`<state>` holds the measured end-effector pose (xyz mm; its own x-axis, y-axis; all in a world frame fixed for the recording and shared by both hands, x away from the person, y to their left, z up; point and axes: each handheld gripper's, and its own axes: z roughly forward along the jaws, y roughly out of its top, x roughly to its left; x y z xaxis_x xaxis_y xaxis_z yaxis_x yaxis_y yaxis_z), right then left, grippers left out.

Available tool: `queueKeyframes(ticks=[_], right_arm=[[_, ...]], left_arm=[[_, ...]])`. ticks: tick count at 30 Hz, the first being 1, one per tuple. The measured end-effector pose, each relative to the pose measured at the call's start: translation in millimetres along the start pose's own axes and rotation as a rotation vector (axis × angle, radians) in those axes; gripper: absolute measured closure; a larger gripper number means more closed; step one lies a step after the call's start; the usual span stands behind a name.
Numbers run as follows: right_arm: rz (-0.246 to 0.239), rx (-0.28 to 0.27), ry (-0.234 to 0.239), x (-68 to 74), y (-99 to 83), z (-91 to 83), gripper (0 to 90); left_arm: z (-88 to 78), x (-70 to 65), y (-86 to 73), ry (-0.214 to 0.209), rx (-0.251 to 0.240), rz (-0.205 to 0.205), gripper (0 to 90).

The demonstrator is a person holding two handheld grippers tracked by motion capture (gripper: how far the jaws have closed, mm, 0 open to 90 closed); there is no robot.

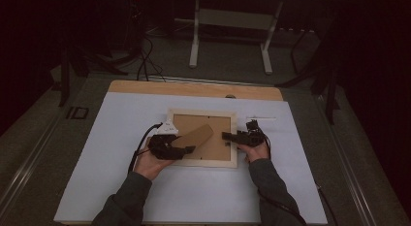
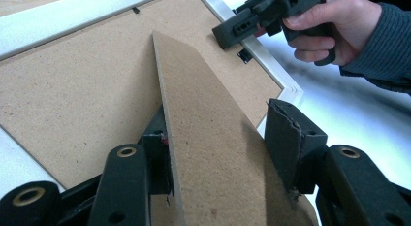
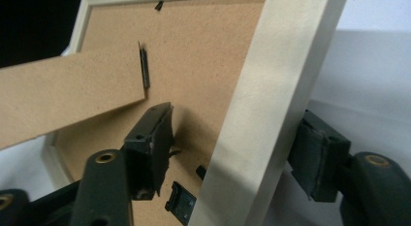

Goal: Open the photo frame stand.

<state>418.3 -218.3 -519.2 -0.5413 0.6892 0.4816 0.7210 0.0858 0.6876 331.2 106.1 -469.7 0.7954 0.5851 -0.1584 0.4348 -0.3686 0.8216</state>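
Your left tong [image 1: 186, 149] has its jaws set either side of the brown fibreboard easel stand [image 2: 213, 153], the long wedge-shaped strut hinged to the back of the picture frame. In the left gripper view the strut runs up between the two black pads [image 2: 286, 138]; one pad lies against its edge, while the other appears to stand just off it, so I read this as spread around the stand, not yet pinching it.

Your right tong [image 1: 228, 136] straddles the pale wooden moulding of the rectangular picture frame [image 3: 261, 104], which lies face down on the white table cover [image 1: 121, 138]. One pad sits inside the rail, over the brown fibreboard backing panel [image 3: 203, 56], and the other sits outside it. Gaps show on both sides of the rail, so those jaws are spread too, bracketing the wood without gripping.

The frame lies directly between your two tongs, with the strut's free end raised off the backing and pointing towards your right tong.

The step in hand looks like taking hold: steadying the frame with the right while the left gets the stand. Next, press the right jaws onto the rail first, then pinch the strut squarely across its width. Swing it gently about its hinge; fibreboard this thin could crack there if twisted.
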Motion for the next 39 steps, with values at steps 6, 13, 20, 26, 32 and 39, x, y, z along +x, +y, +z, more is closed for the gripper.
queueKeyframes(ticks=[6,13,20,26,32,39], right_arm=[[0.052,-0.023,0.055,-5.6,1.0,-1.3,39.9],[0.119,-0.049,0.115,-11.4,1.0,-6.2,47.7],[0.136,-0.068,0.138,-12.7,-0.1,-10.4,50.6],[0.123,-0.099,0.142,-9.9,2.0,-14.1,53.1],[0.118,-0.129,0.151,-8.6,2.9,-18.3,55.5],[0.111,-0.145,0.158,-8.4,3.8,-21.3,56.9]], left_arm=[[-0.9,-1.1,-0.6,-0.021,-0.012,0.007,54.0],[-2.6,-1.9,0.1,-0.027,-0.017,0.017,54.6],[-4.1,-1.9,1.3,-0.031,-0.018,0.020,54.9],[-6.2,-1.5,2.0,-0.031,-0.021,0.026,56.1],[-6.8,-0.4,1.8,-0.024,-0.020,0.027,56.3],[-6.6,0.1,1.7,-0.017,-0.024,0.026,56.3]])
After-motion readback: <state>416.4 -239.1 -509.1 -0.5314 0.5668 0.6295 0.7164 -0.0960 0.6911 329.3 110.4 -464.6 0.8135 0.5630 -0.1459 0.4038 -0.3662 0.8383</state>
